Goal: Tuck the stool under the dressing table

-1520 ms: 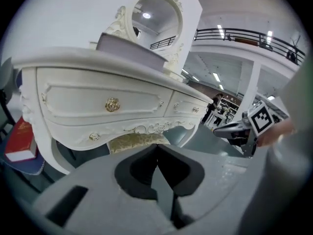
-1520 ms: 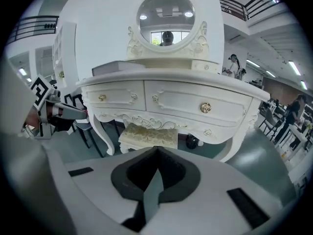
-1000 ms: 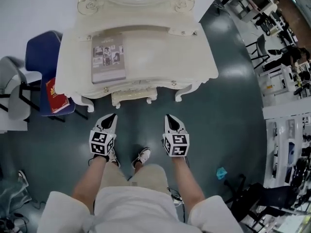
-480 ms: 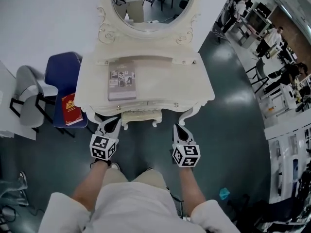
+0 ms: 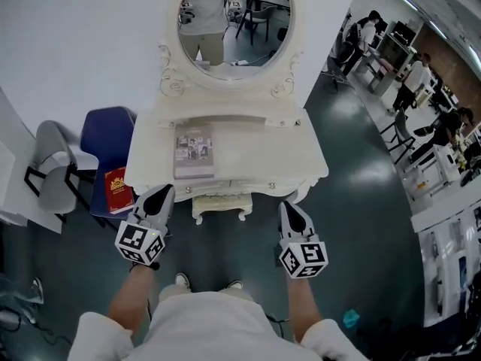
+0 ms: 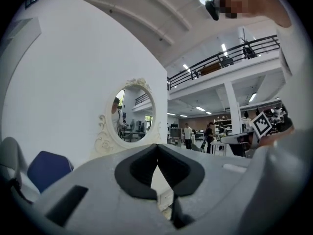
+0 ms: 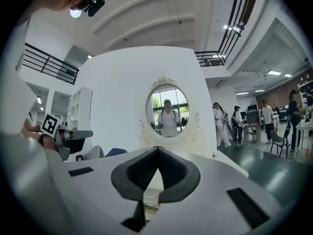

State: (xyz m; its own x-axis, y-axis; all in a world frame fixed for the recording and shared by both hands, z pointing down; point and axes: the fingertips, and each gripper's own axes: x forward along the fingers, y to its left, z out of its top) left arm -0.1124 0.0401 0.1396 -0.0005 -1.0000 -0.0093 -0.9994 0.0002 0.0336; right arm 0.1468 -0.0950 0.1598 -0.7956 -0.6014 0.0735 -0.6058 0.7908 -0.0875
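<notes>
Room: I look down on a dark green floor (image 5: 361,201) in an open hall, with a white wall (image 5: 83,43) behind the furniture and several people standing far off at the right.
Writing: I can read none. The red book (image 5: 119,189) bears a gold emblem, and the grey booklet (image 5: 195,152) shows small photos. Print on both is too small to read. Each cube carries black-and-white square markers.
Dressing table: one, cream and ornate (image 5: 301,164), with one oval mirror (image 5: 225,21) that reflects a person.
Tabletop: one booklet lies flat near its middle.
Stool: one, cream (image 5: 219,201). It sits under the dressing table between the front legs, with only its front edge showing.
Chairs: two at the table's left, one blue (image 5: 105,138) and one grey (image 5: 56,168). The red book rests on the blue seat.
Left hand-held gripper (image 5: 162,194): jaws pressed together and empty, held in front of the table's left corner.
Right hand-held gripper (image 5: 290,207): jaws pressed together and empty, held in front of the right corner, clear of the stool.
</notes>
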